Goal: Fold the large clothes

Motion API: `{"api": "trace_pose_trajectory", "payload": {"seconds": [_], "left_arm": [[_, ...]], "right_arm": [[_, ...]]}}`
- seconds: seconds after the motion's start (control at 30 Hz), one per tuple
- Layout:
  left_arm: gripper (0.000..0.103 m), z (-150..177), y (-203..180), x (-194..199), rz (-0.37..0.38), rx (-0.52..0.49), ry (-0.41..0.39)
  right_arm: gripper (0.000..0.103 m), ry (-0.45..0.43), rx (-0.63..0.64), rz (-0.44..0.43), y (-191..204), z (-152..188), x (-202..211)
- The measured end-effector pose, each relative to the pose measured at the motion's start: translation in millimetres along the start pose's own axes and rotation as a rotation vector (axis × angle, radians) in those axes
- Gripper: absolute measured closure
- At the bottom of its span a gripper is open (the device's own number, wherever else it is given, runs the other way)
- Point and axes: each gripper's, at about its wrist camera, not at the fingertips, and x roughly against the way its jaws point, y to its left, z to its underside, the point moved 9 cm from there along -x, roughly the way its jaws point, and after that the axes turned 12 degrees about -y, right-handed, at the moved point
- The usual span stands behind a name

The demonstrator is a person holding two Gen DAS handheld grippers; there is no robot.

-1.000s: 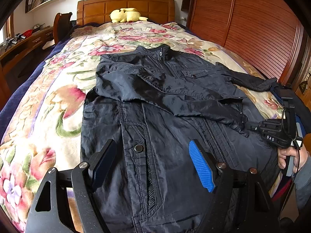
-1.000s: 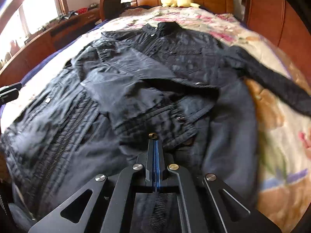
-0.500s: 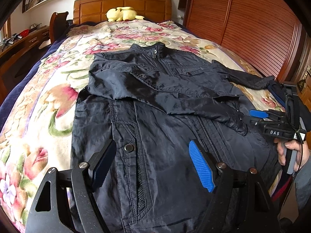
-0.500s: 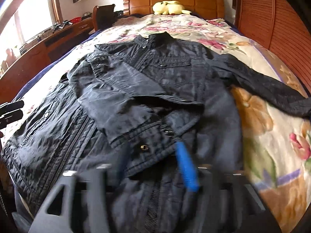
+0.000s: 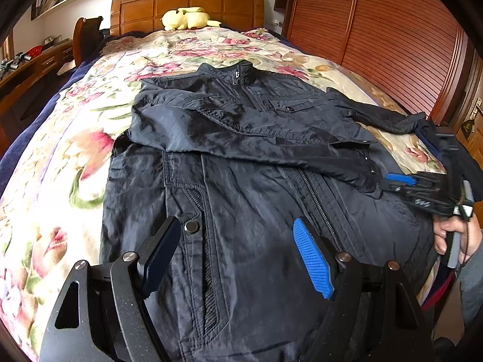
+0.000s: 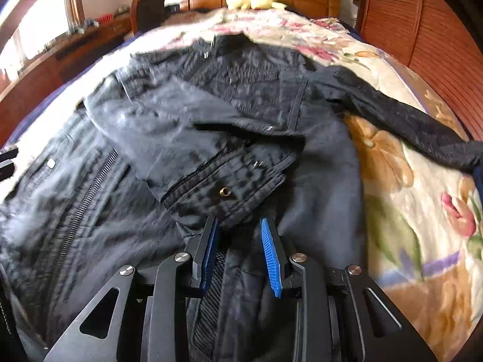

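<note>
A dark navy jacket (image 5: 241, 163) lies front up on the floral bedspread (image 5: 60, 157), collar toward the headboard. Its left sleeve is folded across the chest, with the cuff (image 6: 229, 187) near the right side. The other sleeve (image 6: 416, 129) stretches out to the right. My left gripper (image 5: 238, 241) is open and empty above the jacket's lower hem. My right gripper (image 6: 238, 229) is partly open just before the folded cuff, holding nothing; it also shows in the left wrist view (image 5: 392, 181) at the jacket's right edge.
A yellow plush toy (image 5: 187, 18) lies by the wooden headboard (image 5: 187, 3). A slatted wooden wardrobe (image 5: 392, 36) runs along the right of the bed. A desk and chair (image 5: 87, 36) stand at the left.
My right gripper was shut on the cuff, then opened and let it go; the cuff now lies on the jacket. The left gripper has drifted slightly, still open.
</note>
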Motion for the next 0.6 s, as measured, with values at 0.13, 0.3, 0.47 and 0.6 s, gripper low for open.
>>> {"api": "trace_pose_trajectory", "payload": {"seconds": [0.13,0.3,0.47,0.6], "left_arm": [[0.025,-6,-9,-11,-0.002,-0.005,-0.003],[0.025,-18,-27,-28,0.000,-0.016,-0.012],[0.025,-25,-45,-41,0.008,-0.028,-0.013],[0.025,-26,-57,-47,0.015,-0.039,-0.007]], "right_arm": [[0.066,-0.082,-0.026,0.020,-26,-15,28],[0.048,-0.172,-0.010,0.089,-79,-34,65],[0.045,-0.197,0.016,0.193,-146,-54,87],[0.045,-0.194,-0.016,0.267,-200,-72,99]]}}
